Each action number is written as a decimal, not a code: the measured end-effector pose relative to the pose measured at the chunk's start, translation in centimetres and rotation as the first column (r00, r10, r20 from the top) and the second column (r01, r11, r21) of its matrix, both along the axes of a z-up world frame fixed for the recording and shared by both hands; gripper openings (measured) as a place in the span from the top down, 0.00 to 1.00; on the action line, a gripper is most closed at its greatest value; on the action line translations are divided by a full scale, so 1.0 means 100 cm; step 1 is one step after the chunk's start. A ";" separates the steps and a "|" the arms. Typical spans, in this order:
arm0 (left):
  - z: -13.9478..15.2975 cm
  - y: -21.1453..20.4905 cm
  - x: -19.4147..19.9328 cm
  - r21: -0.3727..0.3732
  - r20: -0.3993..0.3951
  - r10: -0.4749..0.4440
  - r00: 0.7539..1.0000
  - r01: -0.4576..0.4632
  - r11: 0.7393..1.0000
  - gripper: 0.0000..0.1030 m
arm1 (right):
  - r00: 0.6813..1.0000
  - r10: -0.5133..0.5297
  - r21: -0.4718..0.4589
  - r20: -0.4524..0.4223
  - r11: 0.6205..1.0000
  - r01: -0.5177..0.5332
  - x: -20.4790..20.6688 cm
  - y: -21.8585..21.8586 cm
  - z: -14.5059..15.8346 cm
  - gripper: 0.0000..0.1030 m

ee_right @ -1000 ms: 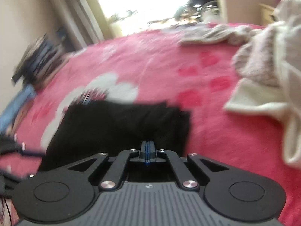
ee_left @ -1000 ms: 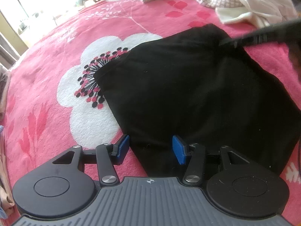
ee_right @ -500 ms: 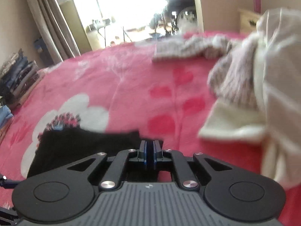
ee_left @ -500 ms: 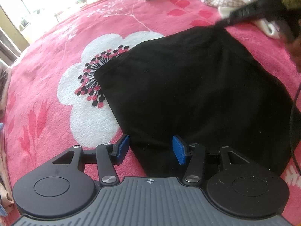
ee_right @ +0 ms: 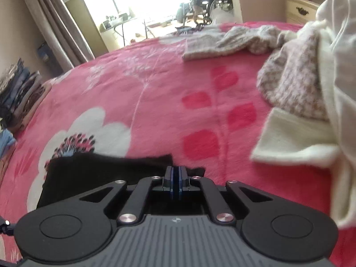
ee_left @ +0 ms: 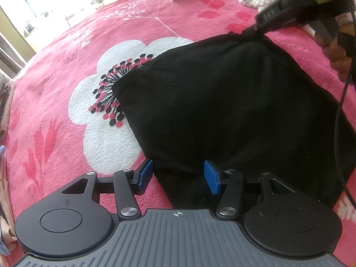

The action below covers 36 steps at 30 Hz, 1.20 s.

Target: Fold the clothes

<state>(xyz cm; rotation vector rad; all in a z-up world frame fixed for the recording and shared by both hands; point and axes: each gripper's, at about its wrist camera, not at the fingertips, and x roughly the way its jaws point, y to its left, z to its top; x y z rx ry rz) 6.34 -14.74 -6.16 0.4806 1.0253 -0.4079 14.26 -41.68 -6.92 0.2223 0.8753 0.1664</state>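
The black garment (ee_left: 222,111) lies flat on the pink floral blanket (ee_left: 66,55) of the bed, filling the centre and right of the left wrist view, one corner over the white flower print.

The left claw (ee_left: 178,176) is at the lower centre of its frame, pads apart, straddling the garment's near corner; nothing sits between the pads. It is in the same position as one second ago.

The right claw (ee_right: 175,183) has its pads pressed together. In the left wrist view it meets the garment's far corner at the upper right, and the cloth peaks up towards it, so it is judged clamped on that corner; the pinch itself is not visible.

Change over the last second: the right claw has travelled from over the middle of the garment to its far edge, and the black cloth now fills less of the right wrist view.

Judgement: a corner is being lifted for a fold or for straightening. Unfolded pale clothes (ee_right: 311,89) lie at the right of the right wrist view.
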 end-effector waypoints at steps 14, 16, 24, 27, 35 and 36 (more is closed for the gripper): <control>0.000 -0.002 -0.001 0.009 0.004 0.003 1.000 -0.003 1.000 0.50 | 0.999 -0.032 -0.016 0.015 0.999 0.032 0.002 -0.005 0.005 0.92; 0.000 -0.002 -0.001 0.011 0.005 0.003 1.000 -0.003 1.000 0.50 | 0.999 -0.034 -0.014 0.014 0.999 0.034 0.001 -0.005 0.005 0.92; 0.000 -0.002 -0.001 0.013 0.008 0.002 1.000 -0.002 1.000 0.50 | 0.999 -0.042 -0.017 0.016 0.999 0.043 -0.001 -0.006 0.006 0.92; 0.000 0.001 0.000 0.004 0.007 0.000 1.000 0.000 1.000 0.48 | 0.997 -0.068 -0.005 0.029 0.998 0.068 -0.003 -0.013 0.011 0.92; 0.021 0.042 0.021 -0.076 0.016 0.022 1.000 -0.020 0.997 0.48 | 0.984 -0.161 0.126 0.072 0.981 0.151 -0.048 -0.054 0.046 0.89; 0.025 0.044 0.025 -0.064 0.023 0.011 1.000 -0.010 0.998 0.48 | 0.986 -0.152 0.138 0.065 0.980 0.142 -0.054 -0.056 0.047 0.86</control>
